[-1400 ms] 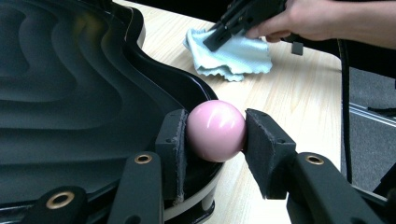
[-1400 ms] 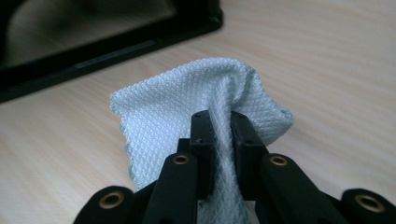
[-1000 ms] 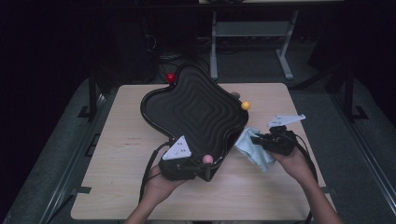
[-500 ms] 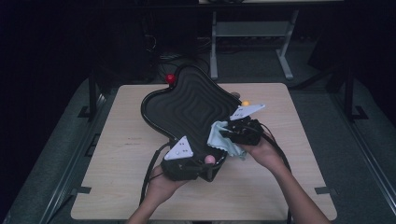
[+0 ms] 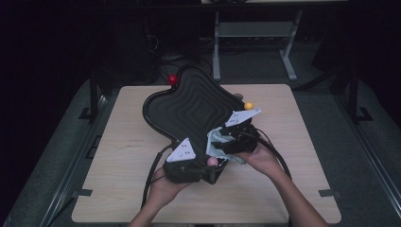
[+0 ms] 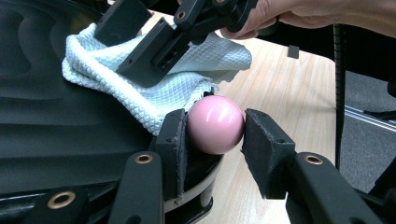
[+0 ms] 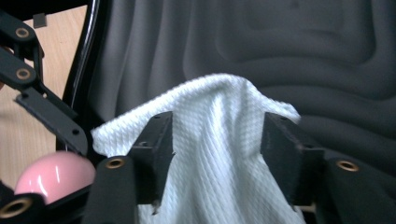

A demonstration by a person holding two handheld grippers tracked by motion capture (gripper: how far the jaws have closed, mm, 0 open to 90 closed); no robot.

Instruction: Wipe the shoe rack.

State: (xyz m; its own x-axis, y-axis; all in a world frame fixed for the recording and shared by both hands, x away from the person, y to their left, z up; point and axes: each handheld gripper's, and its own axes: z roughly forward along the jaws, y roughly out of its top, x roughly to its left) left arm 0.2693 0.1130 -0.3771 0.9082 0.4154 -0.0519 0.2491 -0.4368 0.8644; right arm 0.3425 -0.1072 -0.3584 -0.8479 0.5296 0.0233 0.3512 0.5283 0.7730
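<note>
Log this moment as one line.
left gripper: shut on pink ball | right gripper: jaws just opened, white cloth between | black tray: tilted

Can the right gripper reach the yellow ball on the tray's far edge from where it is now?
Probably yes. The yellow ball sits just beyond the right gripper, with nothing between them. Its jaws have just been opening, but the cloth lies between them and would need dropping first.
</note>
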